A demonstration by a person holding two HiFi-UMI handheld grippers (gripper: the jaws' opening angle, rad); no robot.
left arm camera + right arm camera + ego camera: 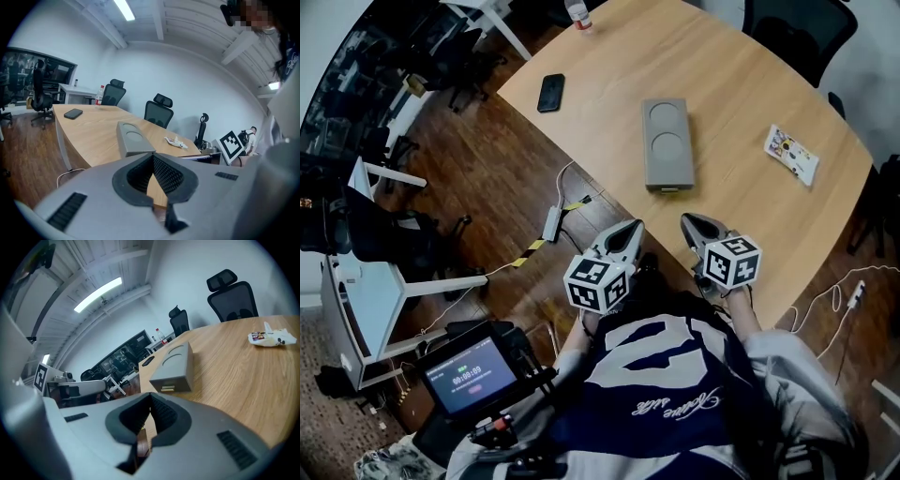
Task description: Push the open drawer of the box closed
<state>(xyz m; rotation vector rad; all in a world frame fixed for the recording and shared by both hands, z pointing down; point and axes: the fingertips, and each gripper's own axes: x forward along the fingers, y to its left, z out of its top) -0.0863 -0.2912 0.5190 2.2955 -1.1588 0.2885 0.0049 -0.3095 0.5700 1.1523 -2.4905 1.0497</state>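
Now L gripper (632, 229) & R gripper (690, 223) both closed, empty, near box (667, 141) on table (741, 103).

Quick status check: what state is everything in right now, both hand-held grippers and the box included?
Left hand-held gripper: shut, empty.
Right hand-held gripper: shut, empty.
Box: lying flat, neither gripper touching it.
Drawer: slightly out at the box's near end, not yet pushed in.
Phone: flat, screen dark.
Bottle: upright.
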